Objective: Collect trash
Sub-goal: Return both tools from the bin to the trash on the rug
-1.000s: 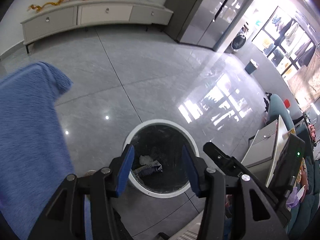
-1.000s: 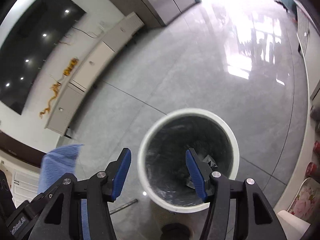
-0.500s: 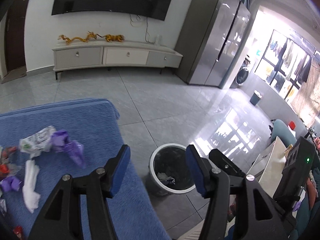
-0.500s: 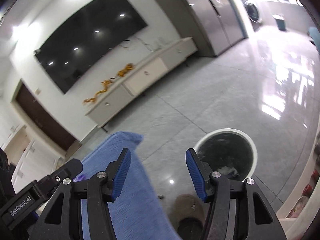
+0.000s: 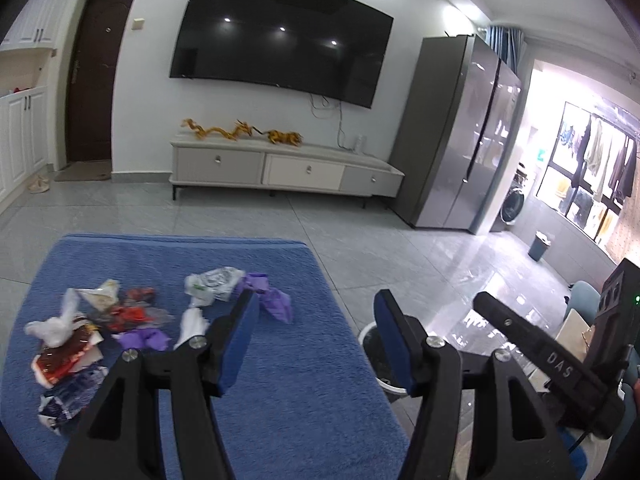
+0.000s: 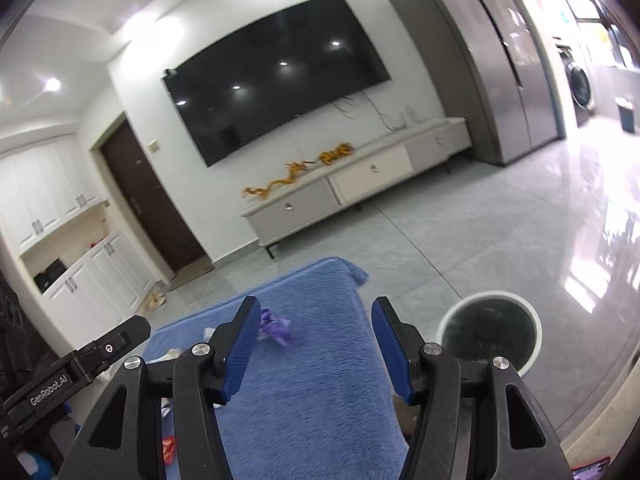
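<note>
Several pieces of trash lie on a blue towel-covered table [image 5: 300, 360]: a purple wrapper [image 5: 272, 300], a clear printed bag [image 5: 214, 282], red wrappers [image 5: 128, 314] and white crumpled paper [image 5: 52, 326]. My left gripper [image 5: 316, 340] hovers open above the table's right part, nothing between its blue pads. My right gripper [image 6: 314, 344] is open and empty too, over the blue table [image 6: 320, 400], with the purple wrapper [image 6: 276, 330] just beyond its left finger. The white-rimmed trash bin [image 6: 490, 330] stands on the floor right of the table, partly hidden behind the left gripper's right finger [image 5: 394, 344].
A low TV cabinet [image 5: 280, 170] and a wall TV [image 5: 280, 36] stand at the far wall, a grey fridge [image 5: 460, 132] to the right. A small blue bin [image 5: 540, 246] sits far right. The right gripper's body [image 5: 560, 364] shows at the left view's right edge.
Both grippers rose and tilted up away from the bin's mouth and swung left over the blue table. The trash pile came into view. Both stay empty.
</note>
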The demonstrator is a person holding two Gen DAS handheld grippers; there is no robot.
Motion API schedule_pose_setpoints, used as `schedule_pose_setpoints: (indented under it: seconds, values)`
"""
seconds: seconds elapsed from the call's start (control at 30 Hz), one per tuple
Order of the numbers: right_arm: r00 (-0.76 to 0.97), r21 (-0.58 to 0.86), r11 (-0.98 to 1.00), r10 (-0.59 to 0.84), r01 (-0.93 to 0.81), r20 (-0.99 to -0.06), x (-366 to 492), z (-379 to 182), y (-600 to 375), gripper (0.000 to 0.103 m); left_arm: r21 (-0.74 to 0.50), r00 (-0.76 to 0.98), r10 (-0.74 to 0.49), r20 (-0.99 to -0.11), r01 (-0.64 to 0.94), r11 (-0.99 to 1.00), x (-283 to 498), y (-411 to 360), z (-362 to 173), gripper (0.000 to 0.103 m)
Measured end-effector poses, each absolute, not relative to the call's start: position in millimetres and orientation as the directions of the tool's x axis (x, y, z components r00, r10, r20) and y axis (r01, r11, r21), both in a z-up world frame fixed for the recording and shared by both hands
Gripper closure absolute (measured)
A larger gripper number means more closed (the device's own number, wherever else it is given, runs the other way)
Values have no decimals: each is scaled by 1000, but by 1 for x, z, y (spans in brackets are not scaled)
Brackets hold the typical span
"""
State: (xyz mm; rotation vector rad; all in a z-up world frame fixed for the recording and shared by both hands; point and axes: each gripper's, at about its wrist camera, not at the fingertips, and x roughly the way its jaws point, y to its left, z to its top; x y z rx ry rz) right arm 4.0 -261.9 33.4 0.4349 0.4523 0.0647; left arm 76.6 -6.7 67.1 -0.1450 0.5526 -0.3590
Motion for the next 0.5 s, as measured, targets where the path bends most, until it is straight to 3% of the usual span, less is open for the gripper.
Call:
schedule_pose_setpoints:
  seconds: [0.3,0.5]
  values:
    - [903,396,915,235,-81,-359,-10,46,-240,47,-190,874,-236,-426,169,967,28,98,85,45]
    - [883,391,913,274,-115,-381,-9,39,-224,47,-183,877,-163,-452,88,979,8,156,69,45]
